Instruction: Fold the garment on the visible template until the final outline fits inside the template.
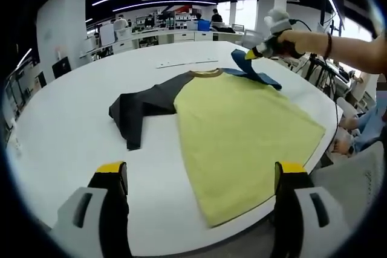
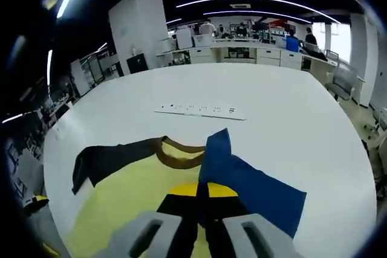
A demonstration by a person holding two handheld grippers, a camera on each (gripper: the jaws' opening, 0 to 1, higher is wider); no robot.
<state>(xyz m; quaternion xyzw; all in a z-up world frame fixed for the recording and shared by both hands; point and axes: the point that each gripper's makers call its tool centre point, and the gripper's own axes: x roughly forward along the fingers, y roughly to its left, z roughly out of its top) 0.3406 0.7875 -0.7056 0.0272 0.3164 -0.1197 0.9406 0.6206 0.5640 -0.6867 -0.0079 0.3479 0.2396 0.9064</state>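
Right hand-held gripper [image 2: 201, 209] pinches blue sleeve [image 2: 242, 185]; left hand-held gripper [image 1: 199, 176] wide, empty. Thin grip may slip, dragging shirt [image 1: 242, 131] off bench [image 1: 72, 119].

A white power strip [image 2: 201, 110] lies on a round white table [image 2: 290, 125]. Beyond it, desks with monitors [image 1: 163, 28] line an office where, apparently, several people [image 1: 216, 17] work.

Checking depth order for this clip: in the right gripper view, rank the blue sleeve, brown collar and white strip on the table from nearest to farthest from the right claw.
1. Blue sleeve, pinched in the right claw.
2. Brown collar, just beyond, slightly left.
3. White strip, farther out on the table.
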